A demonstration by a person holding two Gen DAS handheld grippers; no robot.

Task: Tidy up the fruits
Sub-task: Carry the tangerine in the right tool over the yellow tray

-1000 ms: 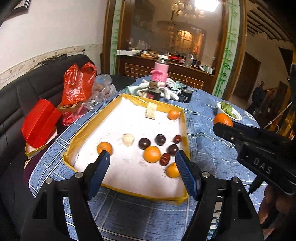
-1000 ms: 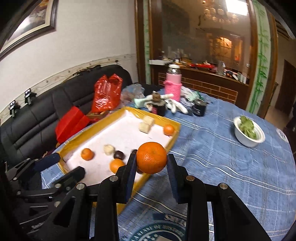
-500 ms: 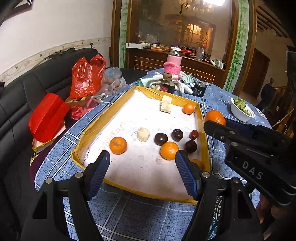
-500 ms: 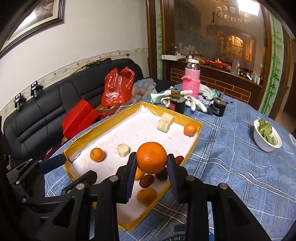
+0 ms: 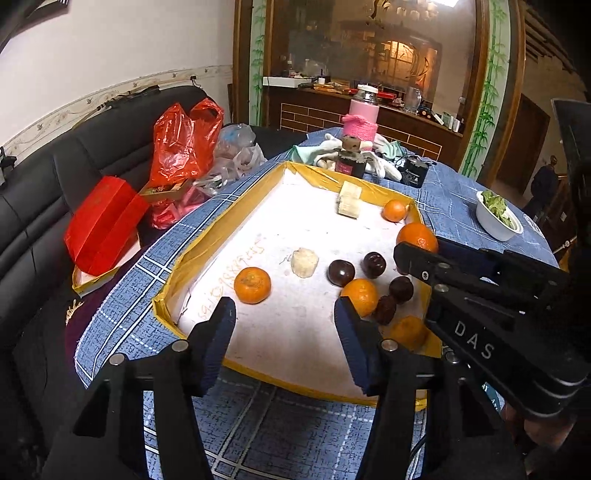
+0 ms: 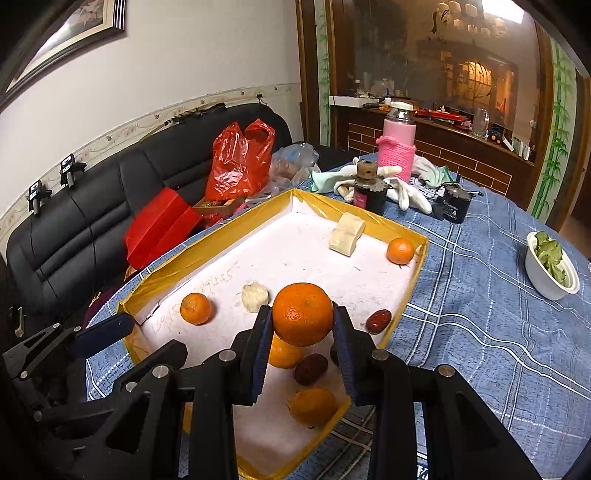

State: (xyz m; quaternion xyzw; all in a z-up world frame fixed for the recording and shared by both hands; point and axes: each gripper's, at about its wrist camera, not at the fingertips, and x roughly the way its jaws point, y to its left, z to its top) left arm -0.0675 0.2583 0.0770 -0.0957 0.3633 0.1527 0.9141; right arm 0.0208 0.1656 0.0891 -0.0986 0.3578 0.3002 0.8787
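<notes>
While tray (image 6: 413,280) holds four, fifth orange (image 6: 303,314) gripped.

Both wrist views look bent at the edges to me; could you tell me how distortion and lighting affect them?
Left wrist view: fisheye curves the wall border and doorway; corners vignette black, the ceiling light glows.
Right wrist view: same curvature; the held orange looks sharp, the cabinet glass reflects lamps.

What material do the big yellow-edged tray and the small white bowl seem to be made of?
The tray looks like white foam board: a matte, slightly stained floor with handwriting on it, and edges wrapped in glossy, wrinkled yellow tape. The white bowl looks like thin plastic or coated paper, smooth with a thin rolled rim; ceramic cannot be ruled out.
</notes>
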